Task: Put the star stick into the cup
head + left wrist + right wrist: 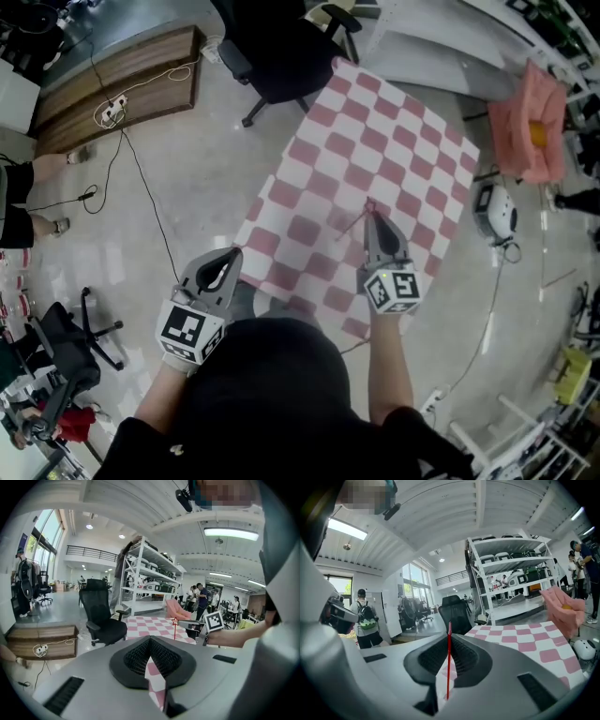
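Stick: star stick (pixel 449 660) upright, pinched in closed right claw (pixel 373 220), over checked table (pixel 394 122)
Left claw (pixel 232 255): closed, empty
Cup: nowhere in sight
Remaining: the whole drop-in

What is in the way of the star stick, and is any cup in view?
Nothing visible: the right claw grips the star stick over the checked cloth. No cup shows in any view.

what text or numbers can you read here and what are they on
No readable words or numbers in any view.
Cube on the left gripper: black-and-white square patterns, no letters.
Cube on the right gripper: the same.
Shelf rack, left gripper view: any labels too small to read.
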{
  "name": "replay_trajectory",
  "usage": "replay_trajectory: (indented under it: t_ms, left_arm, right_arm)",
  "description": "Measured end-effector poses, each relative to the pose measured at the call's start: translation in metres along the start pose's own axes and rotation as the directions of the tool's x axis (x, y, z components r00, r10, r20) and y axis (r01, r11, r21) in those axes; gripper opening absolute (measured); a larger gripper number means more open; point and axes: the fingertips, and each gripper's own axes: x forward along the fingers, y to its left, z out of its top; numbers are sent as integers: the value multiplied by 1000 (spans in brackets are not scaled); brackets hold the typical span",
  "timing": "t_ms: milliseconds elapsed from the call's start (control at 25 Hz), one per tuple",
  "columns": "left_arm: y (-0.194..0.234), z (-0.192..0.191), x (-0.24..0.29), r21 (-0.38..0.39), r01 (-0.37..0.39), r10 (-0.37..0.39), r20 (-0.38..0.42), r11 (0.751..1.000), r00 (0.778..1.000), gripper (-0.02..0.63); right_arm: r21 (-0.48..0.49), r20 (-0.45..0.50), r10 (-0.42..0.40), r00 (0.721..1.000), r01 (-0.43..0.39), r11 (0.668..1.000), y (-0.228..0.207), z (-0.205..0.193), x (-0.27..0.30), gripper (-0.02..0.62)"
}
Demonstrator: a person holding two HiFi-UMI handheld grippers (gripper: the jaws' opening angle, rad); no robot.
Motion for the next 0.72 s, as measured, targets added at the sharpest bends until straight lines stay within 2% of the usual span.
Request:
replay_trajectory:
  t_ms: [280, 720]
  left_arm:
    - [9, 1, -4, -8, -21, 21, 2, 1000, 1000, 41]
    - [16, 3, -9, -12, -39, 39, 8, 999, 999, 41]
  right_arm:
    - [48, -36, -19, 999, 20, 999, -15, -3, 21, 29]
    - [87, -35, -11, 999, 14, 996, -17, -4, 28, 31]
